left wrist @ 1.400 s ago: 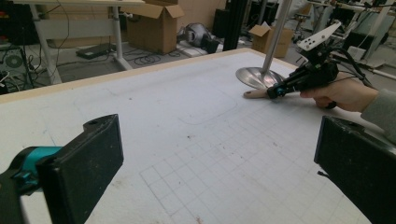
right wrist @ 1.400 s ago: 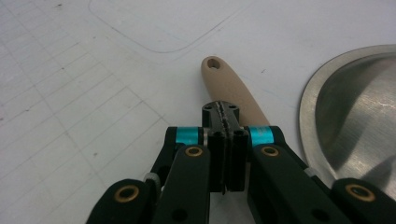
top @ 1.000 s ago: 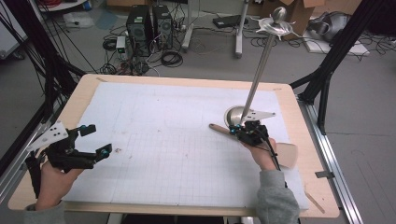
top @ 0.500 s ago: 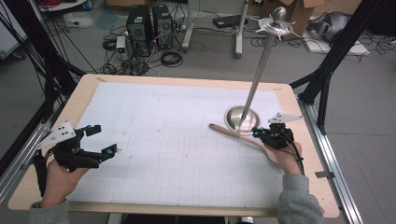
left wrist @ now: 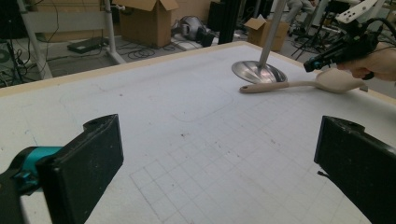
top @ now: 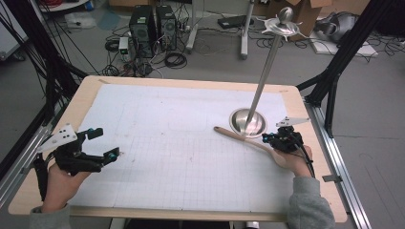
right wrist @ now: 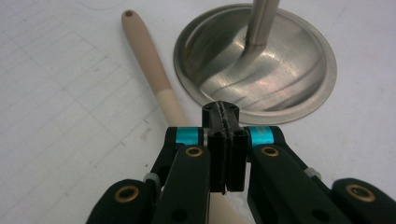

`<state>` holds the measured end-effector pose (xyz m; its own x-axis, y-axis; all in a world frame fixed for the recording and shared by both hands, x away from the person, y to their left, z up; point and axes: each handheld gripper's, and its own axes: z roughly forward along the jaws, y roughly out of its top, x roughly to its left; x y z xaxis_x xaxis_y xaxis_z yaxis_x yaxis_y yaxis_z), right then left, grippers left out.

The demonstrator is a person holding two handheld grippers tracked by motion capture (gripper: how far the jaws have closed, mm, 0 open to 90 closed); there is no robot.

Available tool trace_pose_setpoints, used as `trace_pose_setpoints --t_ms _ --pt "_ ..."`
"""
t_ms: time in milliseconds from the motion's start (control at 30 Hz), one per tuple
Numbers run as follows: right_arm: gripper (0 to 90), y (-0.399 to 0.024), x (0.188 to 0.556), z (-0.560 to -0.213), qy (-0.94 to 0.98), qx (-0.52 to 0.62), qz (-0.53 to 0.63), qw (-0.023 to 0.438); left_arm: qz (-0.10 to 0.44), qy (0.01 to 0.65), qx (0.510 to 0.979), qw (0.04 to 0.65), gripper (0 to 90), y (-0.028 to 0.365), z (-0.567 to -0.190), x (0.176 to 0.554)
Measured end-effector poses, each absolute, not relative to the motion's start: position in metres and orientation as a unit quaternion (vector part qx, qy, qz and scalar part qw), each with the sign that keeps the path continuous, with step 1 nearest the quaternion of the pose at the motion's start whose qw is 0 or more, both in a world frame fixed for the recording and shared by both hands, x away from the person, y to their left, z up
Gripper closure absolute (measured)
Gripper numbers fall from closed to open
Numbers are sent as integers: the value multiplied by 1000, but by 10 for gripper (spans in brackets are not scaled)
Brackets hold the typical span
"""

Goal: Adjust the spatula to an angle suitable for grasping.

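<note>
A pale wooden spoon lies on the white grid mat, its handle end pointing left past the round steel base of a tall metal stand. My right gripper hovers low over the spoon near its bowl end, jaws shut with nothing between them. In the right gripper view the closed tips sit just above the spoon handle, in front of the base. My left gripper is open at the mat's left side, empty. The left gripper view shows its jaws wide apart and the spoon far off.
The stand's pole leans up from the base to a hooked top beyond the table. The wooden table edge runs close to my right hand. Computers, cables and boxes lie on the floor behind the table.
My right gripper has slid right along the spoon, from beside the stand base toward the bowl end. The spoon has hardly moved. The left gripper has shifted only slightly.
</note>
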<state>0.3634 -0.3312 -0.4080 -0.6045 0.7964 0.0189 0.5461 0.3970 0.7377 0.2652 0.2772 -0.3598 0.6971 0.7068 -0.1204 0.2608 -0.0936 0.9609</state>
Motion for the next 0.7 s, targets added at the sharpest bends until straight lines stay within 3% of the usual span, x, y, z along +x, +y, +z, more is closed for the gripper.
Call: trace_pose_setpoints --t_ms 700 --pt "900 -335 373 -420 830 416 335 158 197 342 712 581 17 281 -359 262"
